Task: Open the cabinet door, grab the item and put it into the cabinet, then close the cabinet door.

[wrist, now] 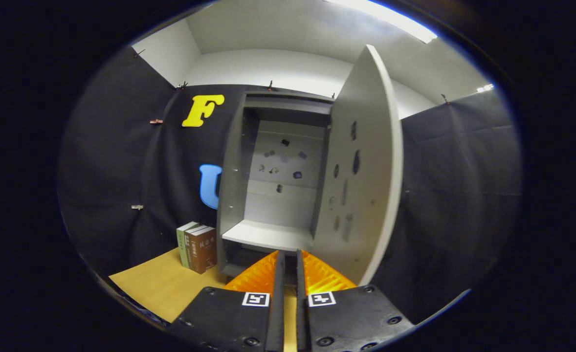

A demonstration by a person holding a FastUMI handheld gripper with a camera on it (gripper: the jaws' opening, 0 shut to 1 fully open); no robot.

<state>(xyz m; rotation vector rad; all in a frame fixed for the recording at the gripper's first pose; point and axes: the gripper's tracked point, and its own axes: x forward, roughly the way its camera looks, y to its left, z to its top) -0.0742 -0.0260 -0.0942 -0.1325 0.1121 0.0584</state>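
Gripper (288, 261) fingers nearly together on nothing, aimed at the cabinet (249, 195), door (366, 186) swung wide, shelf (268, 234) bare. Books (197, 247) stand on the tabletop (166, 283) left of the cabinet. Reaching left may clip the cabinet's side or topple them.

Recording booth, black cloth walls (117, 171), grey cabinet (273, 195) on wooden tabletop (166, 283)

walls: black cloth (117, 161) all round, white wall (268, 68) above | light: ceiling strip (390, 17) up top, on | surface (161, 283): tan wood, below cloth | books (197, 247) upright on surface, vs cloth
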